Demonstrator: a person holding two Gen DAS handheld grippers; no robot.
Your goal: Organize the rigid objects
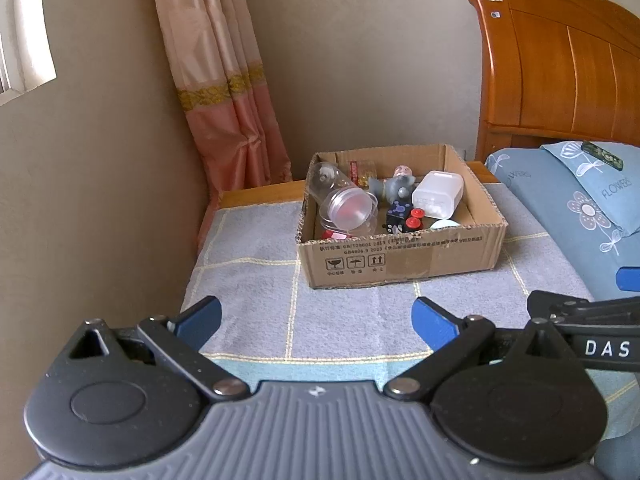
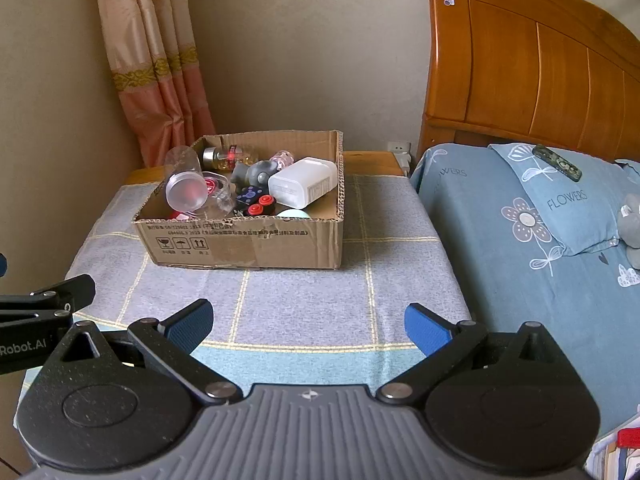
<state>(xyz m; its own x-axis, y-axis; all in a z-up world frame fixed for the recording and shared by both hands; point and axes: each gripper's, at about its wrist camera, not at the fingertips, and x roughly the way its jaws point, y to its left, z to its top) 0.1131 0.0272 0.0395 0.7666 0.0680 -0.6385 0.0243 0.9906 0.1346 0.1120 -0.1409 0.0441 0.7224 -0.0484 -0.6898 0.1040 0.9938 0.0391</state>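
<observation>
A shallow cardboard box [image 1: 400, 260] [image 2: 248, 246] stands on a grey checked cloth over a bedside table. Inside lie a clear plastic jar [image 1: 340, 196] [image 2: 186, 184] on its side, a white rectangular container [image 1: 438, 194] [image 2: 302, 182], a grey figurine [image 1: 396, 186] [image 2: 258, 172], a dark cube with red buttons [image 1: 404, 218] [image 2: 256, 202] and a small glass bottle [image 2: 226, 156]. My left gripper [image 1: 316, 320] hangs open over the cloth in front of the box, holding nothing. My right gripper [image 2: 308, 324] is open and empty too, also short of the box.
A bed with a blue flowered pillow [image 2: 560, 196] and a wooden headboard [image 2: 532, 60] lies to the right. A pink curtain [image 1: 224, 80] hangs behind the table at the left. A wall runs along the table's left side. A wall socket [image 2: 400, 152] sits behind the table.
</observation>
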